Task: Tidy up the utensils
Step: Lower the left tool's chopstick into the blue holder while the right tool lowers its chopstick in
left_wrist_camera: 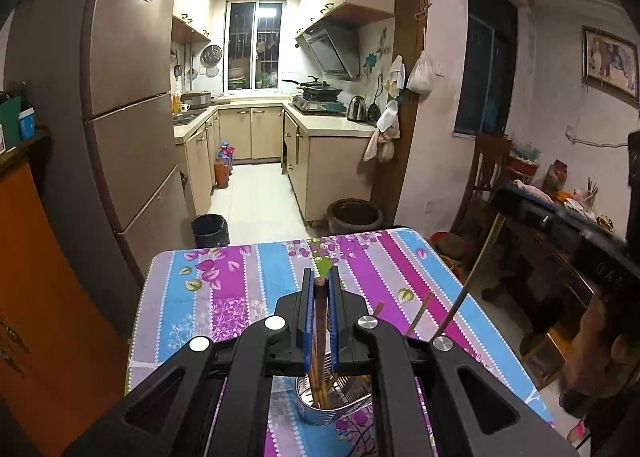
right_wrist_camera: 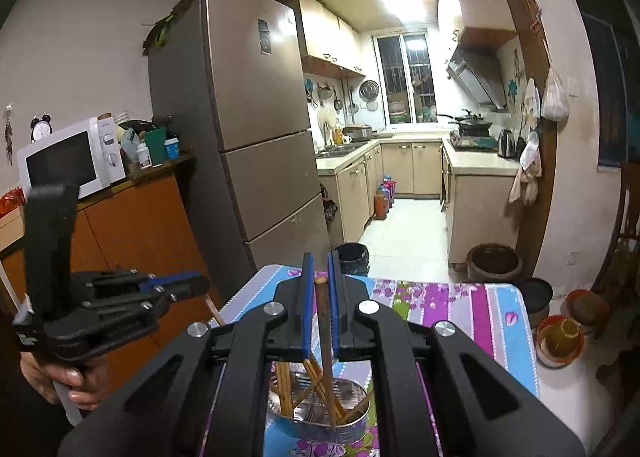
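Note:
A steel utensil holder [left_wrist_camera: 328, 405] stands on the striped floral table [left_wrist_camera: 224, 289], below both grippers. It also shows in the right wrist view [right_wrist_camera: 320, 417] with several wooden chopsticks in it. My left gripper [left_wrist_camera: 320, 277] is shut on a brown chopstick [left_wrist_camera: 320, 317] whose lower end is in the holder. My right gripper [right_wrist_camera: 320, 263] is shut on another brown chopstick [right_wrist_camera: 325, 321] that reaches down into the holder. The right gripper [left_wrist_camera: 576, 233] appears at the right of the left wrist view; the left gripper [right_wrist_camera: 160, 289] appears at the left of the right wrist view.
The table's far edge faces a kitchen doorway. A fridge [right_wrist_camera: 256, 129] and an orange cabinet [right_wrist_camera: 132, 233] with a microwave [right_wrist_camera: 68, 161] stand to the left. A black bin [left_wrist_camera: 210, 231], a clay pot [left_wrist_camera: 354, 215] and a chair [left_wrist_camera: 488, 177] lie beyond the table.

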Tool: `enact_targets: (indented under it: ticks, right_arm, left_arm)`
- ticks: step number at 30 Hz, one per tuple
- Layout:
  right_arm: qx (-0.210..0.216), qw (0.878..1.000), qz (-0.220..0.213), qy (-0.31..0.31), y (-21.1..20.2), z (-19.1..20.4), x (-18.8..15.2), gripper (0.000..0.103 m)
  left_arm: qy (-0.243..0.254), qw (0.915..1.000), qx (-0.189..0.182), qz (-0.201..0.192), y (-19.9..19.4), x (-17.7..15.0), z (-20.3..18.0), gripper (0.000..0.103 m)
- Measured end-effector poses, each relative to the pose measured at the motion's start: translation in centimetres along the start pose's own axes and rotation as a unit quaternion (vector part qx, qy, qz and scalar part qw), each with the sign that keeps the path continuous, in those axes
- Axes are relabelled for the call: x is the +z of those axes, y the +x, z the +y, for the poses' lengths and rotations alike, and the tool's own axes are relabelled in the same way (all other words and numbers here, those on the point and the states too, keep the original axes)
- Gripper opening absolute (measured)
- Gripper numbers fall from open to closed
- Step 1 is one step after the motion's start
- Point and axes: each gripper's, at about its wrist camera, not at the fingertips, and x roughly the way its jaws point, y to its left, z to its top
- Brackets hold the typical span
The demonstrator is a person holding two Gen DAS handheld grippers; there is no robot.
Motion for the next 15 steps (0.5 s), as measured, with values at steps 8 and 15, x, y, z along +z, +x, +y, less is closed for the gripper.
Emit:
enact_targets:
  ticks: [8,15]
  right_arm:
    - [-0.004,1.000,-0.015,0.006,0.4,-0.1,1.7,0.005]
    - [-0.010,1.000,0.026,0.006,3.0,0.0,-0.4,0.005]
  left_arm:
    - [0.002,1.0000,-0.001,0.007,0.7,-0.2,0.3,0.008]
    - [0.007,0.9997,-0.002,0.022,2.0,-0.7,0.2,0.008]
